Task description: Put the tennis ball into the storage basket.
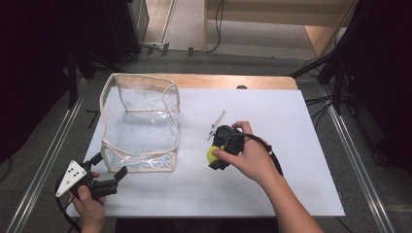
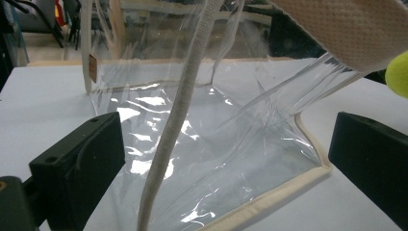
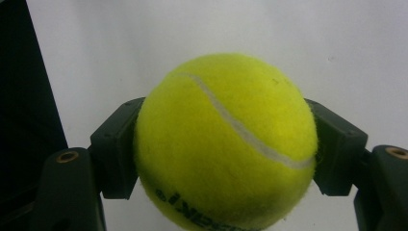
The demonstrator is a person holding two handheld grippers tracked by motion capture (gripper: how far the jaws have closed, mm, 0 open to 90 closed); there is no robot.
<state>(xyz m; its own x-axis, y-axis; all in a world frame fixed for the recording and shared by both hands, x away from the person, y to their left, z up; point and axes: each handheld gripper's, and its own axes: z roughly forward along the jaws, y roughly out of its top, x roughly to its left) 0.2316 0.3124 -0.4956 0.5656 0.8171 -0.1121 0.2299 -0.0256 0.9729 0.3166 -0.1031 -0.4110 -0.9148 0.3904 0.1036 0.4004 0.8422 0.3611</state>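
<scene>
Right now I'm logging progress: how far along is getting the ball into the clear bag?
Done: the right gripper is shut on the tennis ball. In hand: the left gripper waits open at the clear bag, a near corner between its jaws. Left: carry the ball over and drop it inside.

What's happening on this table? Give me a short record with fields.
Surface: white table cover
Container: clear plastic bag with beige trim, open at the top, left of centre
Ball: yellow tennis ball
Right gripper: clamped on the tennis ball, right of the bag
Left gripper: jaws open, at the bag's near corner, holding nothing
</scene>
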